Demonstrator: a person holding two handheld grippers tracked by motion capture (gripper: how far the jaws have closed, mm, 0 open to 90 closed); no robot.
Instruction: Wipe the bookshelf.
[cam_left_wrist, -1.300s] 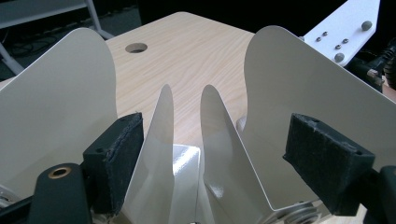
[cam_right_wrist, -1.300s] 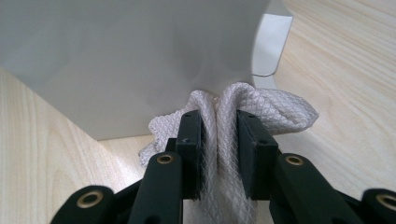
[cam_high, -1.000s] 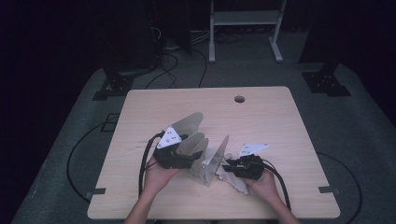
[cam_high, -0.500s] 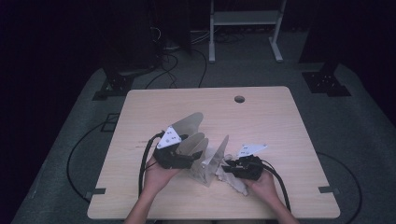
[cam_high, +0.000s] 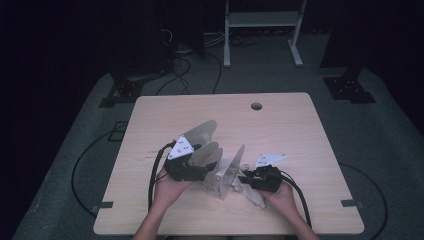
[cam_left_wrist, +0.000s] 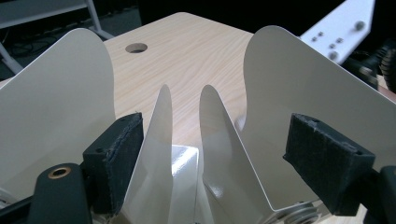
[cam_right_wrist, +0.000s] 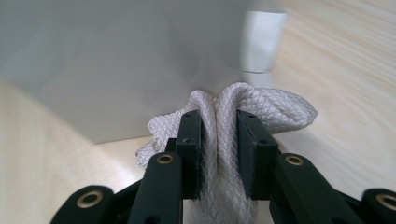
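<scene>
**Wiping a fan blade, with the fan held steady**

Right tongs (cam_right_wrist: 218, 140): pinched together on a fold of white quilted cloth (cam_right_wrist: 268, 105), with the bunched end pushed against the foot of a pale blade. Left tongs (cam_left_wrist: 219, 163): spread wide across the hub of the white fan (cam_high: 202, 131), a pad against a blade on either side and two narrower blades rising between. By the look of it, a clamp on the fan rather than idle open jaws.

Fan near the front edge of the desk (cam_high: 300, 130), about midway along it, between the left hand (cam_high: 167, 189) and the right hand (cam_high: 283, 194). Cloth just to the right of the fan, touching it. Farther out, bare wood up to a round hole (cam_high: 256, 106) near the back edge.

To wipe well:
- Keep the left grip firm and still, to stop any rolling.
- Lay the cloth flat on the blade instead of dabbing with the bunched tip.
- Draw from root to tip, following the curve.
- Keep the bare jaws off the thin edge.
- Lift the cloth clear before turning to the next blade.

Against the picture of a second ago: no change worth noting. Same places for both hands, same lean of the fan, same bunch of cloth in the same spot.
</scene>
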